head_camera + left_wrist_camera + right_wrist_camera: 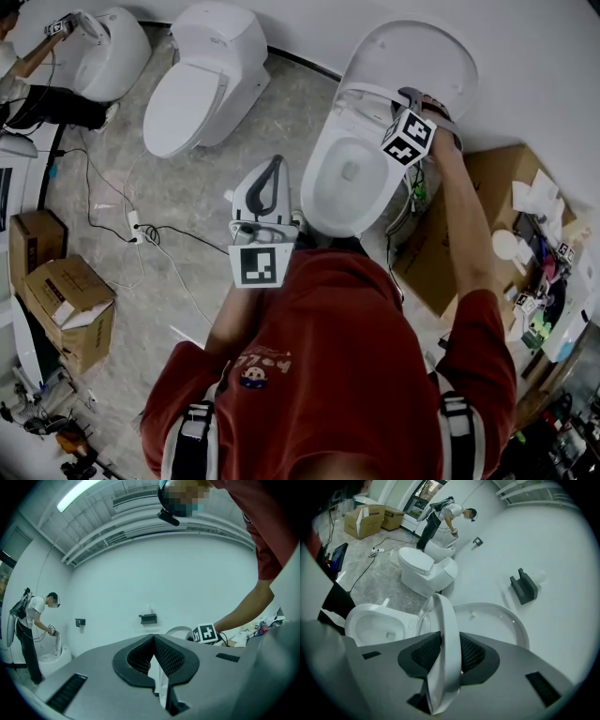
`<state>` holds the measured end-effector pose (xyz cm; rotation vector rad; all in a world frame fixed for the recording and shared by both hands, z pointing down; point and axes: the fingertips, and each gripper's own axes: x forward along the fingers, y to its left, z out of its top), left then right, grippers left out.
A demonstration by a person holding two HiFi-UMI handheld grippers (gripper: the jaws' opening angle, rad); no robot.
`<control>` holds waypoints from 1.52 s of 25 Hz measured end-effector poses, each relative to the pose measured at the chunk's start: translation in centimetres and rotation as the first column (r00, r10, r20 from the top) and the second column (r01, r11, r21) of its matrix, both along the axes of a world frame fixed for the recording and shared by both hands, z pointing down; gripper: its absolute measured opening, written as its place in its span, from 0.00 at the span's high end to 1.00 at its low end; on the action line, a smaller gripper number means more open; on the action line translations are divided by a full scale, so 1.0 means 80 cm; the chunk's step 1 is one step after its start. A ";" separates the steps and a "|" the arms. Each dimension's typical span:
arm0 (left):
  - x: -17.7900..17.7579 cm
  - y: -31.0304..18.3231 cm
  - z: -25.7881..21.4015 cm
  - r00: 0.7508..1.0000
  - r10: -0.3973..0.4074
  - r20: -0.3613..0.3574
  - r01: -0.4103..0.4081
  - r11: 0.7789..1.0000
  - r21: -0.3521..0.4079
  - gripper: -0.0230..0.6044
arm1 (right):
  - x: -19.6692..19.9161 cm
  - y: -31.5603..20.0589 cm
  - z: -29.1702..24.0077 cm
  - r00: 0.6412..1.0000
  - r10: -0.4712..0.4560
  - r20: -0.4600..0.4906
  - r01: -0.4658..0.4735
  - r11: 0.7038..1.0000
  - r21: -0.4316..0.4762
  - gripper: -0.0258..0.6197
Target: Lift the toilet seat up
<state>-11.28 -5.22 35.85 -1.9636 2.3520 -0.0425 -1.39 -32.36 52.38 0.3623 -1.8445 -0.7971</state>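
In front of the person [347, 375], at twelve o'clock in the head view, stands a white toilet [314, 204] with its lid [422, 52] tipped up. The seat [443, 616] stands raised on edge just before the lid, off the bowl [377, 625]. The right gripper [448, 641] holds the seat's rim, fingers pressed on either side. At nine o'clock of the bowl, the left gripper [153, 638] hangs empty, fingers together.

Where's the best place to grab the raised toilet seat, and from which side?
Its free front rim, now on top: come down edge-on, one jaw on each flat face. The toilet seat stands nearly upright and is thin there; the right tool straddles it so.
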 end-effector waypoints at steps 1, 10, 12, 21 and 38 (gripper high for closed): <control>0.001 0.000 0.000 1.000 0.001 -0.001 -0.001 1.000 -0.002 0.94 | 0.000 -0.002 0.000 1.000 0.002 0.004 -0.002 1.000 0.005 0.80; 0.004 -0.003 0.001 1.000 0.001 -0.009 -0.001 1.000 -0.001 0.94 | -0.002 -0.020 -0.004 1.000 0.025 0.008 -0.025 1.000 0.018 0.80; 0.003 -0.002 0.001 1.000 -0.001 -0.006 0.001 1.000 -0.002 0.94 | -0.003 -0.023 -0.004 1.000 0.029 0.010 -0.029 0.999 0.022 0.79; 0.002 -0.004 0.004 1.000 -0.003 -0.009 0.003 1.000 -0.005 0.94 | -0.003 -0.037 -0.004 0.999 0.035 0.023 -0.036 0.999 0.037 0.78; -0.001 -0.008 0.004 1.000 -0.004 -0.004 0.004 1.000 -0.013 0.94 | -0.008 -0.072 -0.012 0.996 0.063 0.067 -0.069 0.993 0.093 0.75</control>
